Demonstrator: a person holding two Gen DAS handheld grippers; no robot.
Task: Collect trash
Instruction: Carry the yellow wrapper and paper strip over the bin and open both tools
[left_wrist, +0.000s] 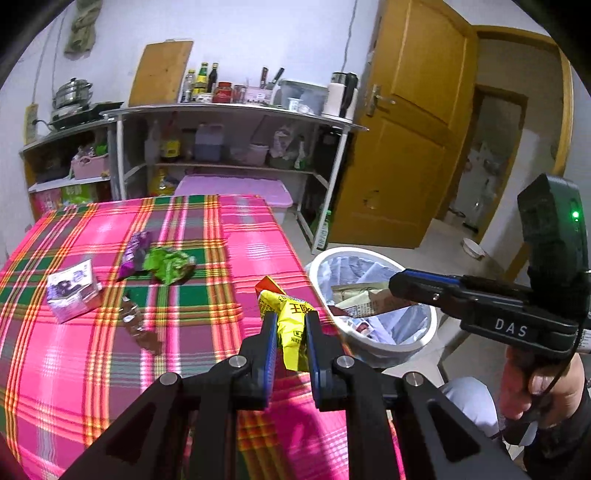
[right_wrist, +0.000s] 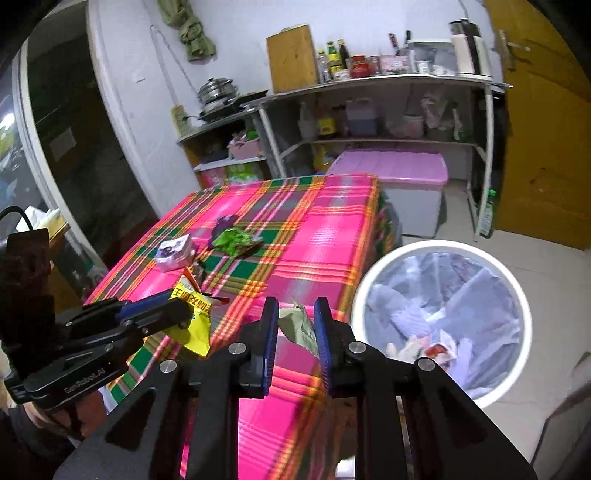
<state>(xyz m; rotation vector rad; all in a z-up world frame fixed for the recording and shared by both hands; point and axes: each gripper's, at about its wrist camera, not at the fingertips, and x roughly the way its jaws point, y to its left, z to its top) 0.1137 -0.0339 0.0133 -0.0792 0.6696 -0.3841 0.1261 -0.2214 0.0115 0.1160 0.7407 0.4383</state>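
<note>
My left gripper (left_wrist: 291, 317) is shut on a crumpled yellow wrapper (left_wrist: 286, 332) with a red corner, held above the near right part of the table. In the right wrist view, my right gripper (right_wrist: 296, 306) pinches an olive-green wrapper (right_wrist: 301, 328) over the table's edge, beside the white bin (right_wrist: 436, 245). The bin (left_wrist: 351, 253) has a clear liner and holds paper scraps. On the pink plaid cloth (left_wrist: 240, 258) lie a purple wrapper (left_wrist: 135, 251), a green wrapper (left_wrist: 168, 264), a brown wrapper (left_wrist: 135, 321) and a small white-and-purple box (left_wrist: 72, 291).
A metal shelf rack (left_wrist: 229, 110) with bottles and jars stands behind the table, with a pink-lidded tub (left_wrist: 236, 184) on the floor under it. A yellow wooden door (left_wrist: 410, 129) is open at the right. A hand (left_wrist: 535, 384) holds the right gripper's handle.
</note>
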